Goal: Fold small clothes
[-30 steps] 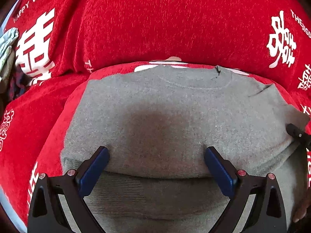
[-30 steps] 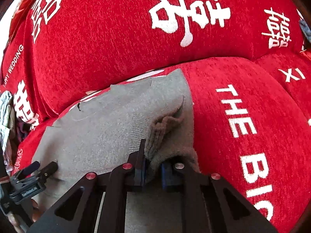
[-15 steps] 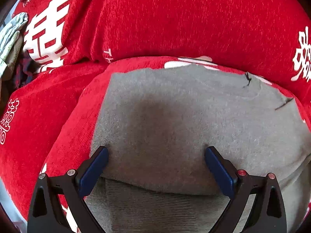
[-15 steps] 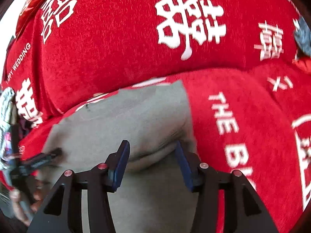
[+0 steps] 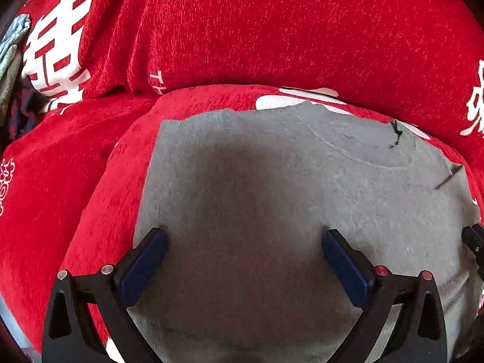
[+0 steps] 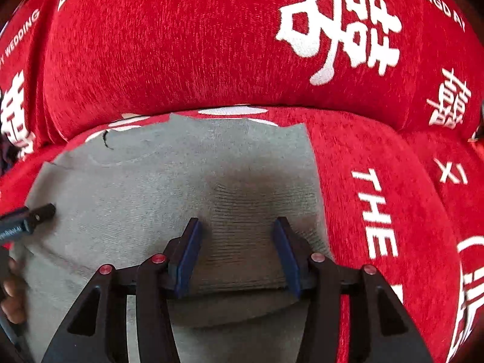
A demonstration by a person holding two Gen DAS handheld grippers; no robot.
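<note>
A grey knit sweater (image 5: 272, 187) lies flat on the red sofa seat (image 5: 60, 181), its neckline toward the backrest. My left gripper (image 5: 243, 236) hovers open and wide over the sweater's left part, with nothing between its fingers. My right gripper (image 6: 237, 224) stands open over the sweater's (image 6: 151, 181) right side. A folded ribbed part (image 6: 242, 242) lies flat beneath and between its fingers, and the pads do not press it. The right gripper's tip (image 5: 472, 239) shows at the left wrist view's edge. The left gripper's tip (image 6: 36, 216) appears in the right wrist view.
The red backrest cushion (image 6: 181, 45) with white characters rises just behind the sweater. A pile of other clothes (image 5: 12, 60) sits at the far left. A person's hand (image 6: 10, 302) holds the left tool. More red seat (image 6: 393, 211) extends to the right.
My right gripper opened and let go of the bunched grey cloth, which now lies flat. The left gripper slid left across the sweater, staying open.
</note>
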